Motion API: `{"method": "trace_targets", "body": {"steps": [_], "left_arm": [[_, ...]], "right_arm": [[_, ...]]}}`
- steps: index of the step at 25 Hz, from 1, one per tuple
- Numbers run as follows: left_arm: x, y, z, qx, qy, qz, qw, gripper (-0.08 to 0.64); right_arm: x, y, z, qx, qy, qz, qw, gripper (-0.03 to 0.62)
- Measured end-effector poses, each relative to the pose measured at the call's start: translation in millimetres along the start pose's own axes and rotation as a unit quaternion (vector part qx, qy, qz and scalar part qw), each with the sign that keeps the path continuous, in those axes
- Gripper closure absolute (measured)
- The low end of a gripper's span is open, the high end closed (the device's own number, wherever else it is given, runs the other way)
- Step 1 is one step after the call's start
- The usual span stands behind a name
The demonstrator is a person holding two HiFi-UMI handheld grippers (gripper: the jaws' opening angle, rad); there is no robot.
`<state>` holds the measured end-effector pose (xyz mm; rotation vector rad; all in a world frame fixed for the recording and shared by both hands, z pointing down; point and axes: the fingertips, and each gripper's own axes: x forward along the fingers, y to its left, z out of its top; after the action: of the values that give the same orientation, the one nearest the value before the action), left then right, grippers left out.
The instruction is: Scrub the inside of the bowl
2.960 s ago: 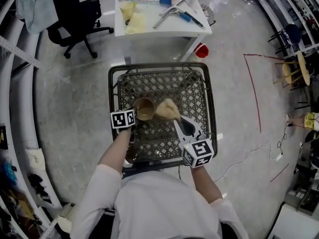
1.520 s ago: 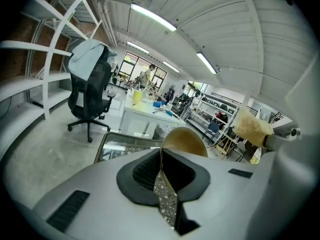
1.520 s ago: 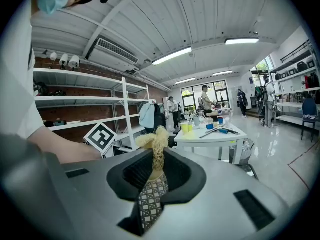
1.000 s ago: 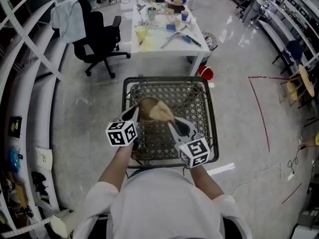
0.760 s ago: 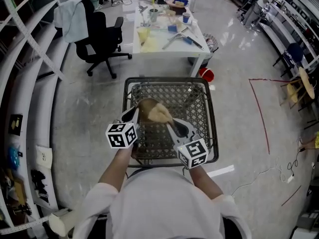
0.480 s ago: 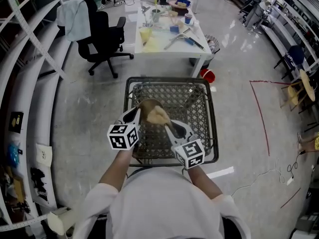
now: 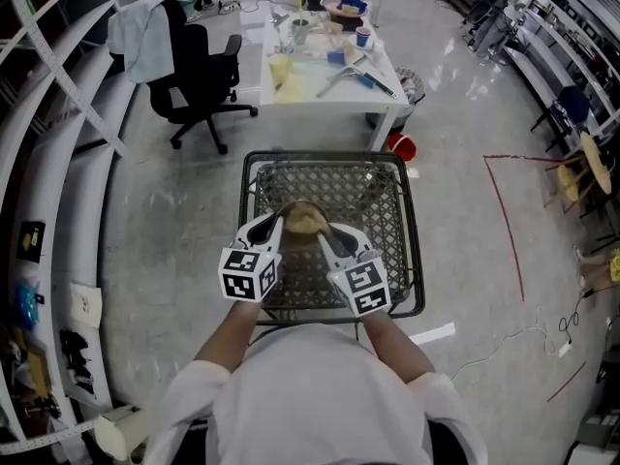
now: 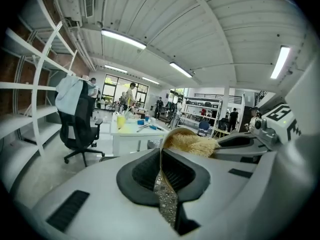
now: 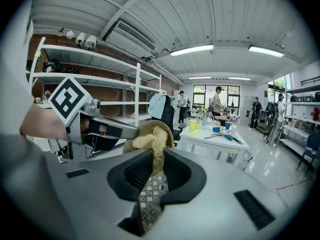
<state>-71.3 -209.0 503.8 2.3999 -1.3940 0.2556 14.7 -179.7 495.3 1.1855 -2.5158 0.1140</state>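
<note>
A: Start at your left gripper (image 8: 161, 156). Its fingers are pressed onto the rim of the bowl (image 8: 175, 131), and the thin tan wall runs edge-on between the two dark pads.

B: Your right gripper (image 9: 152, 159) is also clamped. Its fingers pinch the tail of the straw-coloured scrubber (image 9: 149, 138), and the fibrous head bunches up just past the tips.

A: That head sits against the inside of the bowl (image 9: 161, 126). From your left side, the scrubber (image 8: 194, 144) fills the bowl's mouth, which faces right toward your right gripper (image 8: 235, 141).

B: From your right side, your left gripper (image 9: 131, 132) comes in from the left, with its marker cube at the near end.

A: From above, your left gripper (image 7: 274, 229) and right gripper (image 7: 325, 237) angle in toward each other. The bowl (image 7: 296, 209) and scrubber (image 7: 310, 223) are at the point where they meet.

B: All of that is over the middle of the dark lattice bench (image 7: 387, 223), directly in front of you.

A: Farther off is a white bench (image 7: 291, 83) with clutter on it. To its left is a black office chair (image 7: 199, 61) with a pale cloth (image 7: 140, 27) draped over the back.
</note>
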Motion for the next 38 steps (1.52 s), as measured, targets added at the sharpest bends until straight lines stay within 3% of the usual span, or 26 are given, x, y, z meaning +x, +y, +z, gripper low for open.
{"method": "trace_targets", "body": {"steps": [4, 13, 25, 38], "left_arm": [[3, 3, 6, -0.004, -0.007, 0.003, 1.0000, 0.517], [9, -2, 12, 0.002, -0.009, -0.005, 1.0000, 0.517], [7, 4, 5, -0.010, -0.006, -0.001, 0.9999, 0.517], [7, 1, 7, 0.004, -0.004, -0.009, 0.9999, 0.517]], "right_arm": [[-8, -7, -5, 0.005, 0.018, -0.015, 1.000, 0.523], [0, 16, -11, 0.014, 0.027, 0.024, 0.999, 0.523], [-6, -11, -7, 0.016, 0.026, -0.030, 0.999, 0.523], [10, 18, -3, 0.006, 0.025, 0.010, 1.000, 0.523]]}}
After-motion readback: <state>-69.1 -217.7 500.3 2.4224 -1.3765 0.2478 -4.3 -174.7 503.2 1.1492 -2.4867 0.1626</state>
